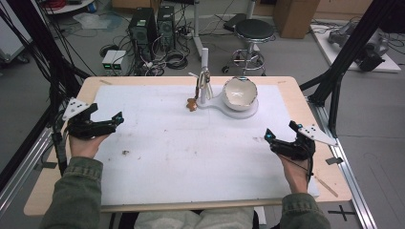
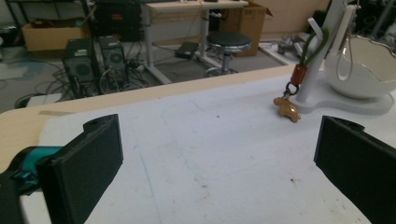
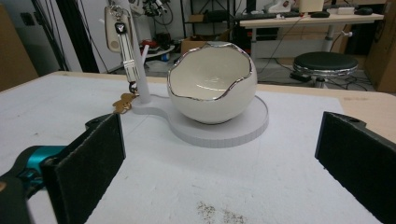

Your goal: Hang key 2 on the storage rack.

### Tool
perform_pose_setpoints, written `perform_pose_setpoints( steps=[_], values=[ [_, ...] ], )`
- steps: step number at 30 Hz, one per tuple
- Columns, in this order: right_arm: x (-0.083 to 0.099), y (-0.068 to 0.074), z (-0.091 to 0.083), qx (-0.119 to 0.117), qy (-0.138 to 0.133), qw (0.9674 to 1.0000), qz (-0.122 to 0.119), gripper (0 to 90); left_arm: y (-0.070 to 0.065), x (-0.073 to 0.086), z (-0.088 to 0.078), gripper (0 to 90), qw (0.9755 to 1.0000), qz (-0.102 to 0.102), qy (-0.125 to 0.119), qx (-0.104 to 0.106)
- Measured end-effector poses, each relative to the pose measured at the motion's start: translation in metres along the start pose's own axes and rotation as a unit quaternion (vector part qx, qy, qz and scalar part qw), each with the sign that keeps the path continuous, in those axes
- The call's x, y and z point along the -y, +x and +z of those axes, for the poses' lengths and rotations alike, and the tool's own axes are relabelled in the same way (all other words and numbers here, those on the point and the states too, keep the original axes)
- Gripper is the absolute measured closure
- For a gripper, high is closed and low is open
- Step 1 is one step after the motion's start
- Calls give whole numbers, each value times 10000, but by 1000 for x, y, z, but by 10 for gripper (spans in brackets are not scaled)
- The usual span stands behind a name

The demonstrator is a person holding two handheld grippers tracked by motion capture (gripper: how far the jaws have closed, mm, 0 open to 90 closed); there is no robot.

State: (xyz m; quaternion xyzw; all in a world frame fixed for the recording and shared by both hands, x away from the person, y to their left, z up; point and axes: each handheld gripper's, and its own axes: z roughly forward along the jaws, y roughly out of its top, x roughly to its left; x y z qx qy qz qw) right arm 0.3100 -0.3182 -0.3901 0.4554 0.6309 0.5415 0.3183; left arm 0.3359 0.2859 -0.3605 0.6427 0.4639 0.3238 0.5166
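At the top middle of the high view sits a white bowl shaped like a cracked eggshell, with a shiny silver rim – it rests on a flat white stand. Keys and a little brown charm hang from the stand's post. The left gripper and right gripper – both wide open, holding nothing – sit low at the sides.

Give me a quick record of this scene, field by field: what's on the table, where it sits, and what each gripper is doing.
surface: white mat on a wooden table
stand: white base with upright post, far centre
bowl: white egg-shaped bowl, silver rim, on the base
keys: key bunch hanging from the post, brown charm touching the mat
left gripper: open, holding nothing, left edge
right gripper: open, holding nothing, right edge
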Motion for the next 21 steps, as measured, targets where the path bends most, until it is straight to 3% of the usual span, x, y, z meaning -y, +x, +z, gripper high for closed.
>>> perform_pose_setpoints(
  steps=[5,11,14,17,21],
  values=[
    [0,0,-2,2,-27,10000,20,5,5,17,-17,17,9987,10,-257,-440],
    [0,2,0,-43,-10,10000,8,5,16,39,-27,17,9949,2,-210,-985],
    [0,3,1,-74,-4,10000,-1,5,19,41,-30,17,9944,-110,-256,-1021],
    [0,4,3,-89,21,10000,-19,5,17,40,-31,17,9944,-59,-336,-1005],
    [0,5,4,-82,21,9999,-59,5,17,41,-28,17,9952,-30,-228,-952]
  ],
)
